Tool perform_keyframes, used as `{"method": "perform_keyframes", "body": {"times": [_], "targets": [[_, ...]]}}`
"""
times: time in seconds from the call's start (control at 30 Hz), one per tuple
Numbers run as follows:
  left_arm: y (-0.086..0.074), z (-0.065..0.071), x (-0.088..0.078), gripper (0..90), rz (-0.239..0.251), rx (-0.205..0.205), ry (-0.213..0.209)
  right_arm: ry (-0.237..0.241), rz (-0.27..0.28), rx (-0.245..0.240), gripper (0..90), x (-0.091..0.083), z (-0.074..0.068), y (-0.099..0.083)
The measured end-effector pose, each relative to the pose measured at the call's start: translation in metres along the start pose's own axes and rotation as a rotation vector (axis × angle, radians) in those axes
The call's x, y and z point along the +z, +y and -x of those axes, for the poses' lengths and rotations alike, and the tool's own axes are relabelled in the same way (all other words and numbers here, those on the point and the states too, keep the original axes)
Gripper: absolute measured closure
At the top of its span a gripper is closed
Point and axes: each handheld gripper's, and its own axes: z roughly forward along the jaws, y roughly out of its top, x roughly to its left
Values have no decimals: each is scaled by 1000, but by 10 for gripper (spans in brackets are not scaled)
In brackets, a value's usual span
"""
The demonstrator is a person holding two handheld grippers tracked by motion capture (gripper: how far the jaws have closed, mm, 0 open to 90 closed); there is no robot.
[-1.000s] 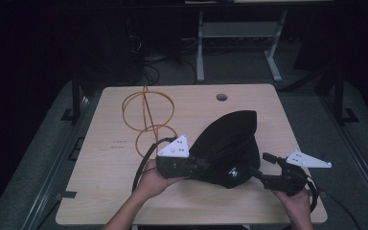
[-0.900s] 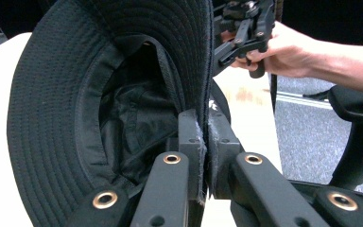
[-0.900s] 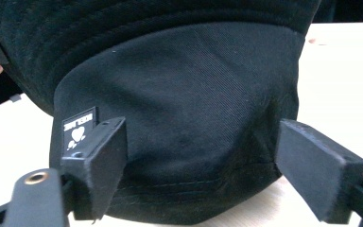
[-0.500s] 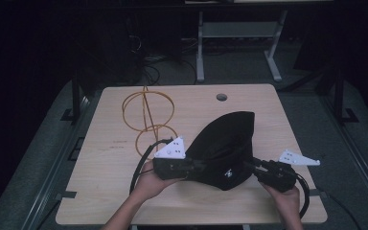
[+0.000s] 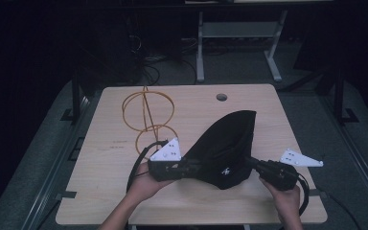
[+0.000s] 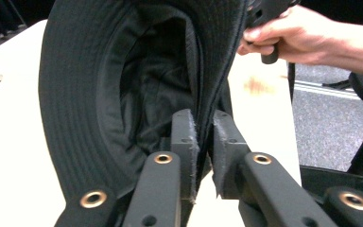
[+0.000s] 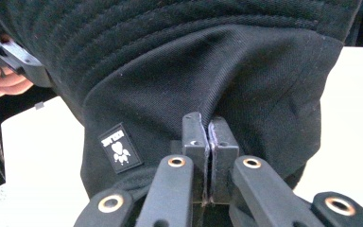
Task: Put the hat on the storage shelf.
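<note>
A black bucket hat (image 5: 230,143) is held on edge above the wooden table (image 5: 115,191), between my two grippers. My left gripper (image 5: 194,166) comes in from the left and has the hat's brim (image 6: 99,94) between its pads (image 6: 189,137). Its jaws have just been opening slightly, with the brim still pinched between them. My right gripper (image 5: 247,162) comes in from the right. In the right gripper view my right gripper (image 7: 209,132) is shut on a fold of the crown's cloth (image 7: 194,61), beside a small logo patch (image 7: 118,149).
A gold wire stand (image 5: 147,115) made of two rings stands at the table's back left, just behind my left hand. A round cable hole (image 5: 221,97) lies near the far edge. A metal frame (image 5: 239,33) stands on the dark floor beyond.
My right gripper has moved left from beside the hat and closed its jaws on the crown's cloth. The left gripper has stayed at the brim.
</note>
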Motion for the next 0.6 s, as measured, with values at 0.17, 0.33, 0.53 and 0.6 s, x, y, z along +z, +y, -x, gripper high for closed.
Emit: {"method": "perform_keyframes", "body": {"times": [0.17, 0.33, 0.53, 0.6], "targets": [[-3, -2, -6, 720, 9, -13, 24, 0, 15, -27, 886, -6, -5, 11], [-8, -3, -15, 643, 10, -34, 42, 2, 13, -56, 888, -12, -10, 23], [-19, -1, -28, 592, 18, -46, 78, -2, 16, -85, 889, -18, -15, 37], [-23, 0, -31, 568, 17, -53, 90, -5, 17, -96, 889, -19, -17, 42]]}}
